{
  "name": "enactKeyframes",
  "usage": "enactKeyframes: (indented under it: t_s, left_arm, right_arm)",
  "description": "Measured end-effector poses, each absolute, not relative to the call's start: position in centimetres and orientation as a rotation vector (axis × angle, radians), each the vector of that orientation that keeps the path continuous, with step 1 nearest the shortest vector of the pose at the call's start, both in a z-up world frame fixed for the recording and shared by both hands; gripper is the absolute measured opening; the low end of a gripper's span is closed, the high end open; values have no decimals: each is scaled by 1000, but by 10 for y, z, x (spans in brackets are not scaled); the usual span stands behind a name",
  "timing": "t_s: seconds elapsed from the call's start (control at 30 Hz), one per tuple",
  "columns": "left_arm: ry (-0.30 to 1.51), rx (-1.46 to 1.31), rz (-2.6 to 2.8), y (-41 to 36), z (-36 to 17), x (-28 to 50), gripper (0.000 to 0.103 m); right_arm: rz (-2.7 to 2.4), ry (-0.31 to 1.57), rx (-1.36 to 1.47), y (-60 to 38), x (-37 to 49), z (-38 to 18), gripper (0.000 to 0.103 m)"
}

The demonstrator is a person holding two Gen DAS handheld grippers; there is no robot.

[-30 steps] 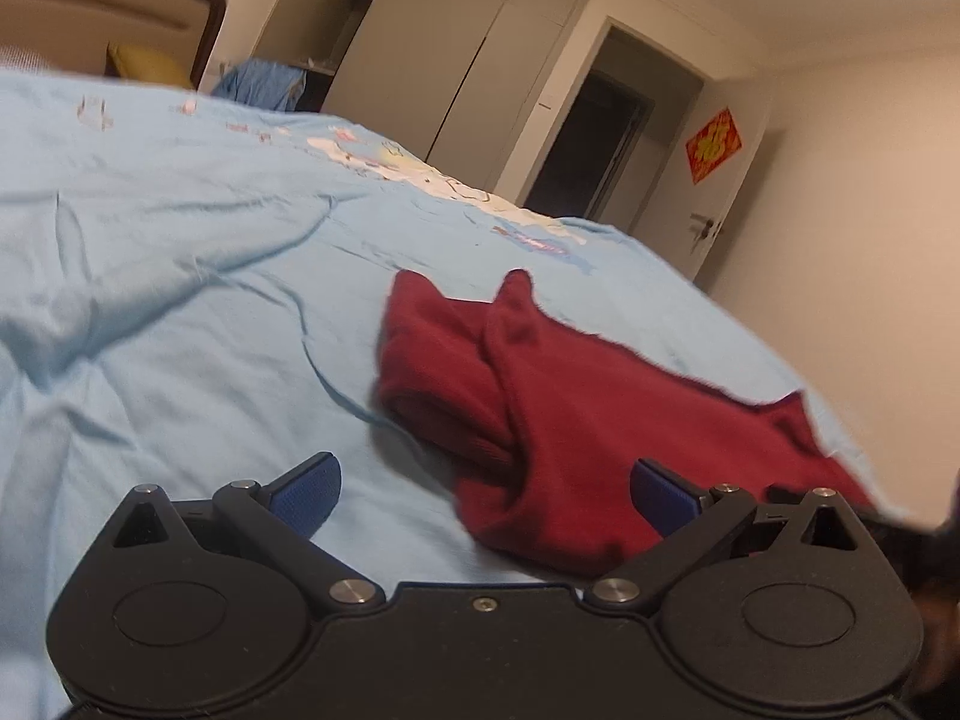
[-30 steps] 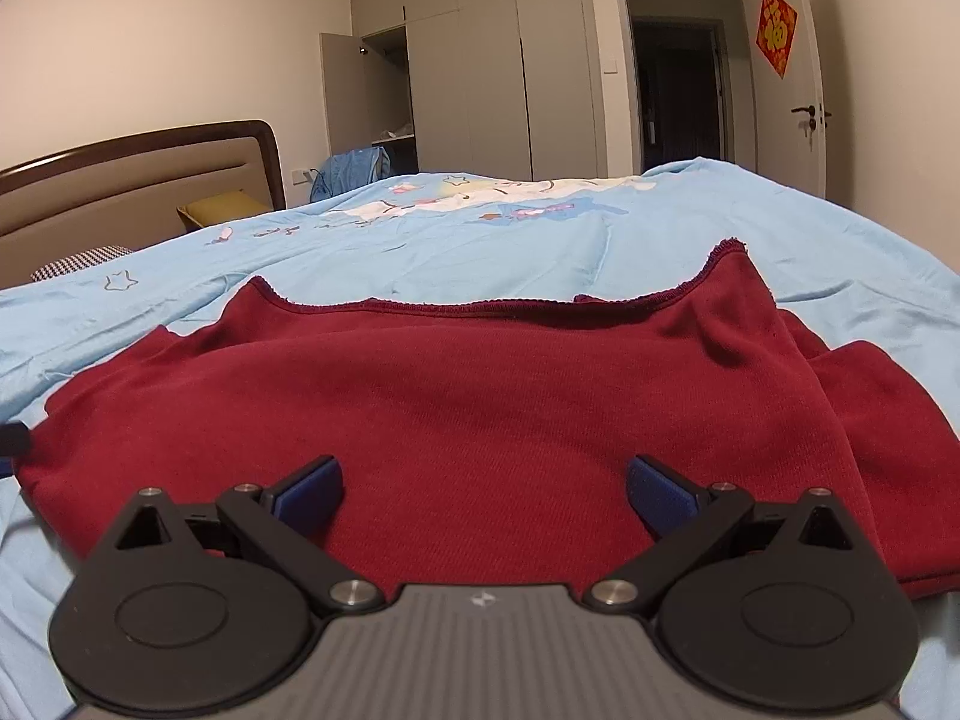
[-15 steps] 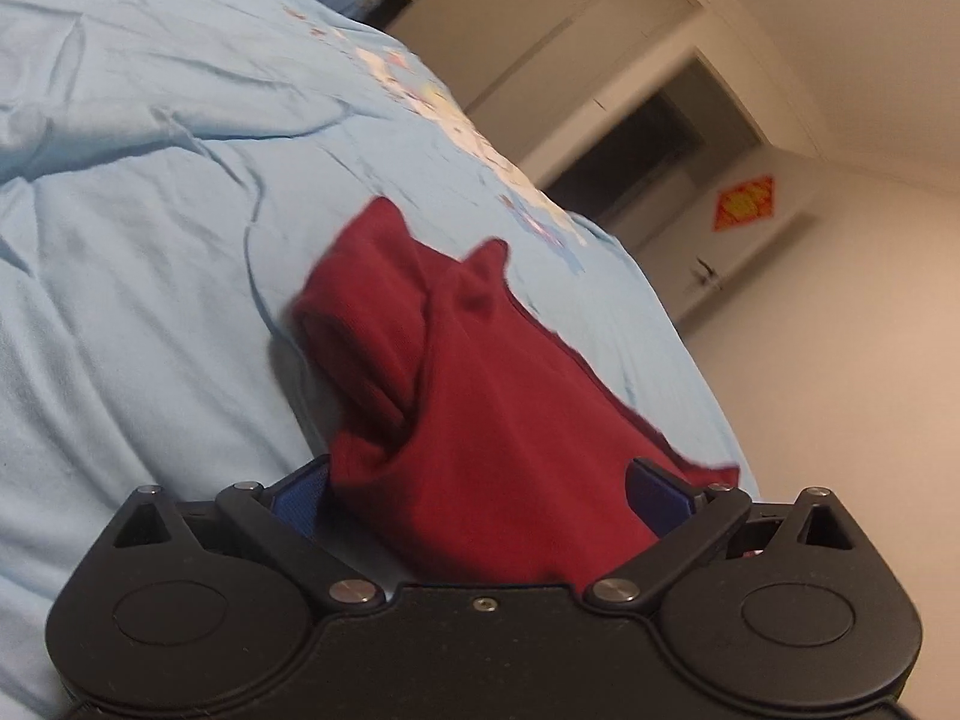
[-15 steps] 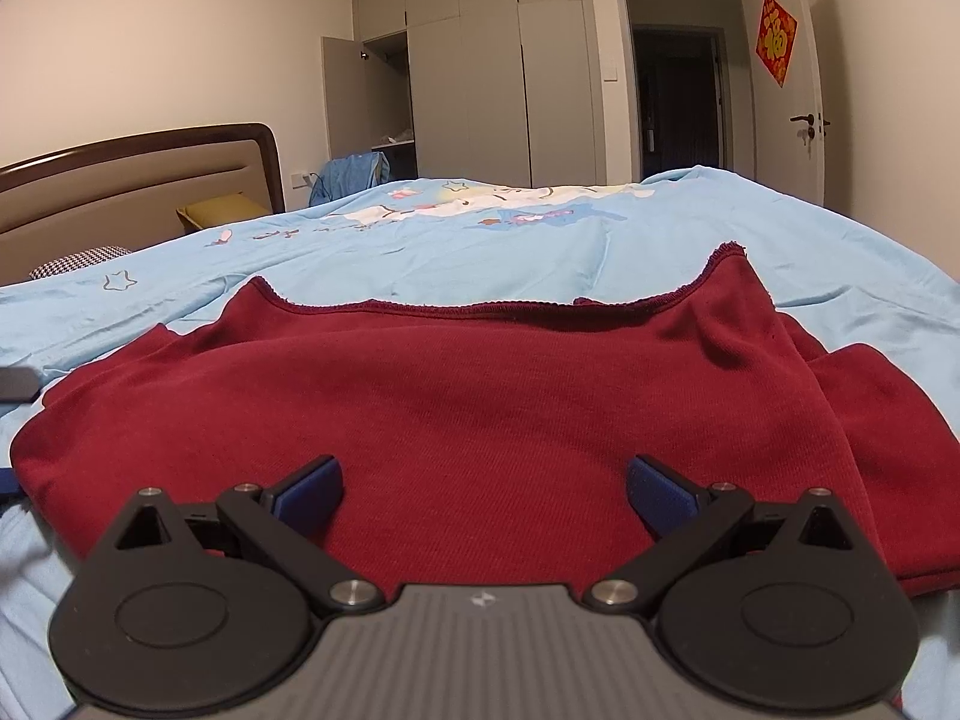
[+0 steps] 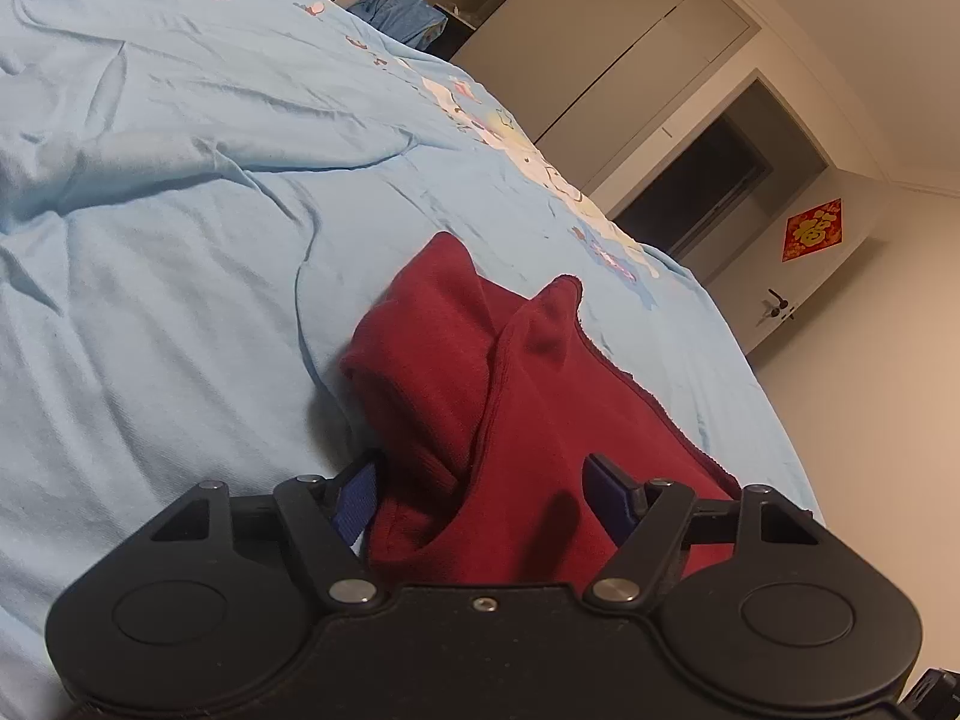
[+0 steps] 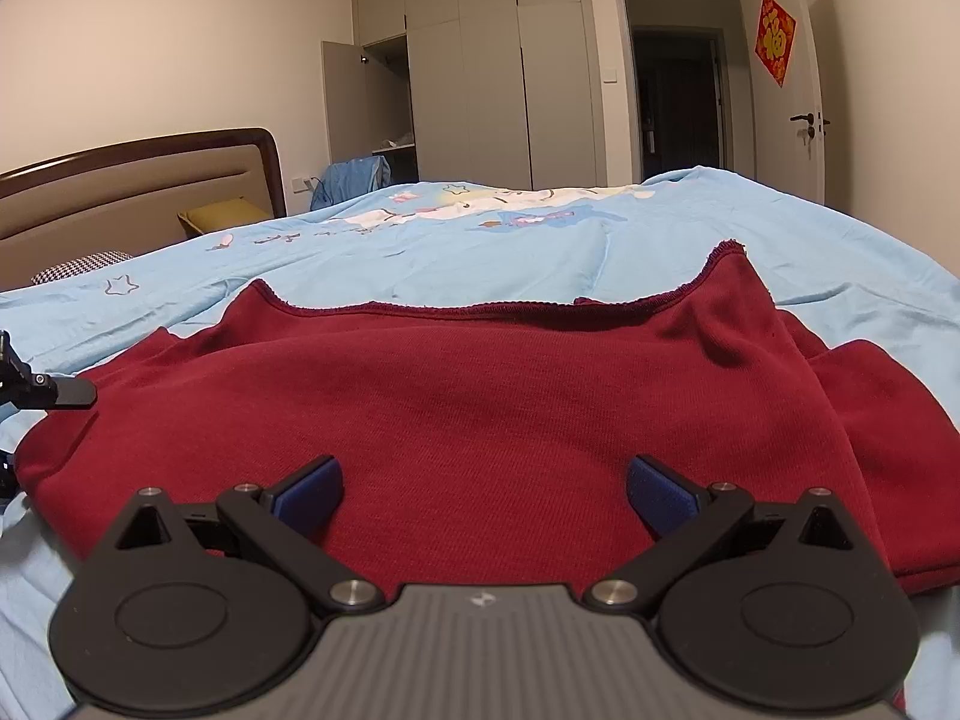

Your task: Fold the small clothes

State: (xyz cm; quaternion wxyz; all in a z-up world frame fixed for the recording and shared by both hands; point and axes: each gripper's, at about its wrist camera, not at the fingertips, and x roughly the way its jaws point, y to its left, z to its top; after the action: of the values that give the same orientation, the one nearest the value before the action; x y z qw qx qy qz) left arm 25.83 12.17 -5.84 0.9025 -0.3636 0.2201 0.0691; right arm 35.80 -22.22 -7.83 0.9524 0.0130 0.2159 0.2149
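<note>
Left wrist view: the left gripper [image 5: 480, 495] straddles the bunched end of the red garment [image 5: 480, 372] at lower centre, jaws wide, likely to pinch it.

Right wrist view: the right gripper [image 6: 483, 489] hangs wide over the red garment [image 6: 480, 396], spread mid-frame on the blue bedcover [image 6: 540, 234], probably awaiting its fold.

Pretty plain bedroom: cream walls, grey wardrobe [image 6: 492, 66] at the far end with one door open, dark doorway [image 6: 678, 96] to its right, brown headboard [image 6: 144, 180] far left, red decoration [image 6: 775, 39] on the white door.
</note>
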Motion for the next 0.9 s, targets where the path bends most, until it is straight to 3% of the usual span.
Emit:
enactKeyframes:
  t_s: [0.17, 0.33, 0.57, 0.73, 0.9]
  left_arm:
    - [460, -735, 152, 120, -58, 254, 73]
    - [466, -723, 184, 120, -55, 256, 60]
    - [468, -717, 199, 122, -54, 262, 52]
    - [479, -691, 191, 119, -52, 266, 25]
    - [466, -598, 164, 108, -40, 269, 18]
  right_arm:
    - [437, 439, 28, -222, 358, -78, 103]
    - [439, 438, 32, -223, 358, -79, 103]
    - [439, 438, 32, -223, 358, -79, 103]
    - [438, 438, 32, -223, 358, -79, 103]
    - [439, 438, 33, -223, 358, -79, 103]
